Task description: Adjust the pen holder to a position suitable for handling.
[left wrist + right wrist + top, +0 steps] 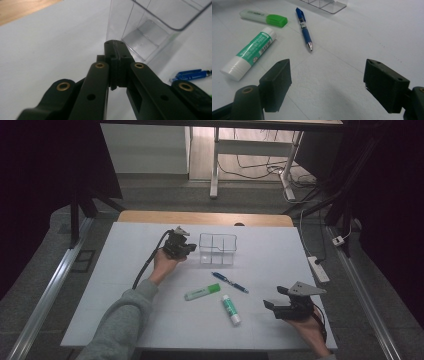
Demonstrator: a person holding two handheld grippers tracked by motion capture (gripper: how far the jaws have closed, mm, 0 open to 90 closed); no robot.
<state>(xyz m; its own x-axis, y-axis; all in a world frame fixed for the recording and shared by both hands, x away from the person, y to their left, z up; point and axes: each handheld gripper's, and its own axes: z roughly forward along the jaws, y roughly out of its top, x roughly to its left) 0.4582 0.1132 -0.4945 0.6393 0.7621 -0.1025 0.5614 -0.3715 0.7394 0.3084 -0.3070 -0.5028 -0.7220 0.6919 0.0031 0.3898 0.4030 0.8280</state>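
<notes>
The left tool [186,249] sits just beside the clear divided organizer [218,248] near the far middle of the white worktop [125,270], and the left tool's own view shows its jaws pressed fully together, with the pads meeting at the near wall of the organizer [160,22]; whether they pinch that thin wall or merely rest against it cannot be told, since the clear plastic leaves no readable edge between the pads. The organizer stands upright, its compartments bare. The right tool [281,306] hovers low over the near right part of the worktop with its jaws spread wide and nothing between them [327,82]. Ahead of it lie a white-and-green glue stick [249,57], a blue pen [304,28] and a green highlighter [263,17], all flat on the worktop, apart from one another and well short of the organizer. The step in hand looks like steadying the organizer with the left tool while the right prepares a first pick. The next move probably calls for the right tool to advance toward the glue stick, the nearest item, turn so the jaws straddle its barrel across the width, descend until the pads flank it, and close gently, since a round barrel may roll away.
</notes>
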